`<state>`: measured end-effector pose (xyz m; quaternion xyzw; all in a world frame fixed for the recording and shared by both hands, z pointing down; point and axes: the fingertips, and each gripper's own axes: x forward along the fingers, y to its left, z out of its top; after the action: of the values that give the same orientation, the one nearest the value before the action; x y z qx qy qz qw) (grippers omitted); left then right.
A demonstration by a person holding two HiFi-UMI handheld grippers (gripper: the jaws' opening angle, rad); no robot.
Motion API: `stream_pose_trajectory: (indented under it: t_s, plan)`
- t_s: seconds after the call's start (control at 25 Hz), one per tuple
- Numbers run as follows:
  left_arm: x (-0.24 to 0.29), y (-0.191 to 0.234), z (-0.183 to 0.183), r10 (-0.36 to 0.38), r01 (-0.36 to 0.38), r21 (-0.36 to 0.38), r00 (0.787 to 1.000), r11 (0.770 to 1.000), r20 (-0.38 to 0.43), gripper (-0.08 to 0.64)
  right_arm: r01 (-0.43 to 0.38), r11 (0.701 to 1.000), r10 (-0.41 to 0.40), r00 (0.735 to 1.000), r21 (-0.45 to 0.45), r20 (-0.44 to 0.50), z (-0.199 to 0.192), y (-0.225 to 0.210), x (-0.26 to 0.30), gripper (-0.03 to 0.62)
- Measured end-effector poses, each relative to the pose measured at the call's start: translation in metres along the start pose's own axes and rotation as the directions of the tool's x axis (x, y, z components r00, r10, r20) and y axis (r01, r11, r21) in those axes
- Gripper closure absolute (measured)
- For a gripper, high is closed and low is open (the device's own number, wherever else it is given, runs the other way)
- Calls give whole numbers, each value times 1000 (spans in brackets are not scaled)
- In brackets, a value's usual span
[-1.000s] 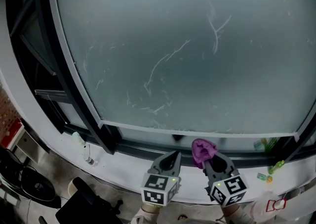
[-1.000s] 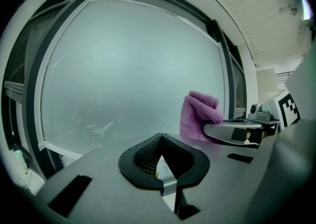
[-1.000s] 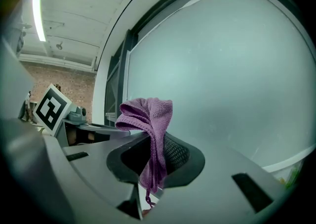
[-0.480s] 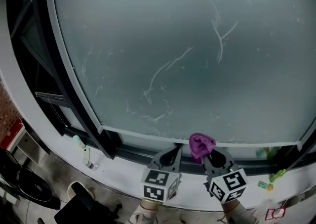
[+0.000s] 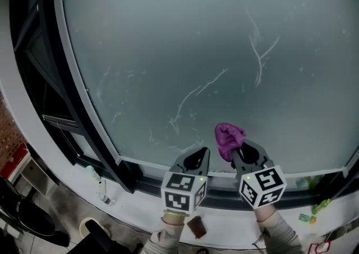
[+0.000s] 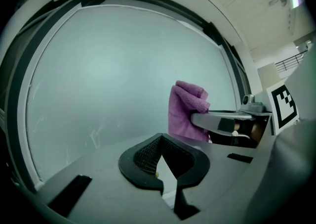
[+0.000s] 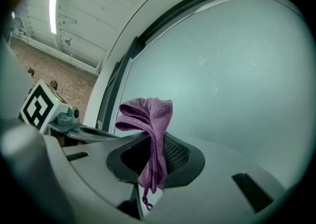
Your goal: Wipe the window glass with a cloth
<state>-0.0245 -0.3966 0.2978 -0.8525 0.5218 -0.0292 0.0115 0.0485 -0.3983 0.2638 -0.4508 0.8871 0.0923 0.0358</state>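
Right gripper is being held clamped on the purple cloth, near the lower window glass; contact cannot be told. Left gripper is being held closed, empty. Cloth is best pressed flat, strokes overlapped across the streaks. Sill bottle: contents unreadable.

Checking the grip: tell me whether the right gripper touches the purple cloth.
Touching. Right gripper view shows the cloth pinched between the jaws of the right gripper.

White sill bears a small bottle (green bits rightward).
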Motion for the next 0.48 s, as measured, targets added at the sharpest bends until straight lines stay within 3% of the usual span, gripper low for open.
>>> stream_pose_trajectory:
  t_s: [0.48]
  plan:
    - [28, 57, 25, 33, -33, -6, 999, 999, 33, 557, 14, 997, -12, 999, -73, 31, 50, -16, 101, 541]
